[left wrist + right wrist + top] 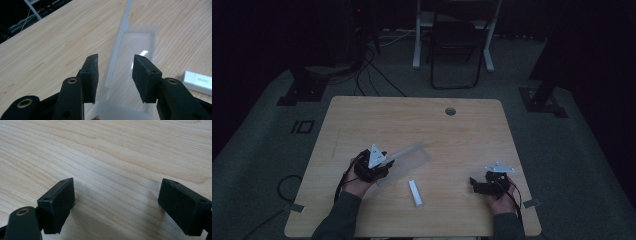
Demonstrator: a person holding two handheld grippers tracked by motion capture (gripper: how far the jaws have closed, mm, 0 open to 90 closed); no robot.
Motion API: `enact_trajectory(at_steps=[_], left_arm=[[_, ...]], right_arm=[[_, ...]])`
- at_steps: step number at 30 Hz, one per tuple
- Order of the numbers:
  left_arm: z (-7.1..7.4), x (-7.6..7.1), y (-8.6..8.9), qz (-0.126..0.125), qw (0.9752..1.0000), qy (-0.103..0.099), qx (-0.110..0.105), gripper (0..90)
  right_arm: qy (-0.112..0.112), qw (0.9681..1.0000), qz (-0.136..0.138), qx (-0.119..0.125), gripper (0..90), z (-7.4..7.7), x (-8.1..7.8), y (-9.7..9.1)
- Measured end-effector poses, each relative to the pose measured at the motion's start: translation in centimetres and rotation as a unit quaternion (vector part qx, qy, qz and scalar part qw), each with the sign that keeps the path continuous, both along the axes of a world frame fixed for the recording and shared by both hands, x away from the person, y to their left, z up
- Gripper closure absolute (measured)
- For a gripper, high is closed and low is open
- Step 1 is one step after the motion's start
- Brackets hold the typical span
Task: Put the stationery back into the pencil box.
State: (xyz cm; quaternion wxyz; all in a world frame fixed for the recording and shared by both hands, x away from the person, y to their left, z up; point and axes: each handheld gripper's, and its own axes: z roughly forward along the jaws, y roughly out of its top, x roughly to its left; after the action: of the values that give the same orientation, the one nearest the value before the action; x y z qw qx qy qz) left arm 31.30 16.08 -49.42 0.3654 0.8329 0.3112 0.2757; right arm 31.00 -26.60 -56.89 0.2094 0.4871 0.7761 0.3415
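I am seeing faint print on the white block (198, 80), too blurred to read. My left gripper (115, 75) is standing open, jaws straddling the clear tray's (136, 47) near end without clamping it. My right gripper (116, 205) is gaping wide over bare table (105, 150), near its right edge.
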Motion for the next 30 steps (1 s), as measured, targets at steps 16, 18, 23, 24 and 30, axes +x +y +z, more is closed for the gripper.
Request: enact_trajectory(at_steps=[16, 18, 23, 24, 30], left_arm=[[1.8, -2.4, -1.5, -0.047, 0.9985, -0.02, -0.019, 50.6], [1.9, -2.5, -1.7, -0.051, 0.9984, -0.019, -0.018, 50.6], [2.0, -2.9, -2.3, -0.063, 0.9978, -0.013, -0.014, 50.5], [2.0, -3.0, -2.4, -0.066, 0.9977, -0.012, -0.013, 50.4], [1.8, -3.3, -2.7, -0.076, 0.9969, -0.008, -0.018, 48.1]], right_arm=[[0.0, 1.0, 0.0, 0.0, 13.7, 0.0, 0.0, 0.0], [0.0, 1.0, 0.0, 0.0, 13.7, 0.0, 0.0, 0.0], [0.0, 1.0, 0.0, 0.0, 13.7, 0.0, 0.0, 0.0], [0.0, 1.0, 0.0, 0.0, 13.7, 0.0, 0.0, 0.0], [0.0, 1.0, 0.0, 0.0, 13.7, 0.0, 0.0, 0.0]])
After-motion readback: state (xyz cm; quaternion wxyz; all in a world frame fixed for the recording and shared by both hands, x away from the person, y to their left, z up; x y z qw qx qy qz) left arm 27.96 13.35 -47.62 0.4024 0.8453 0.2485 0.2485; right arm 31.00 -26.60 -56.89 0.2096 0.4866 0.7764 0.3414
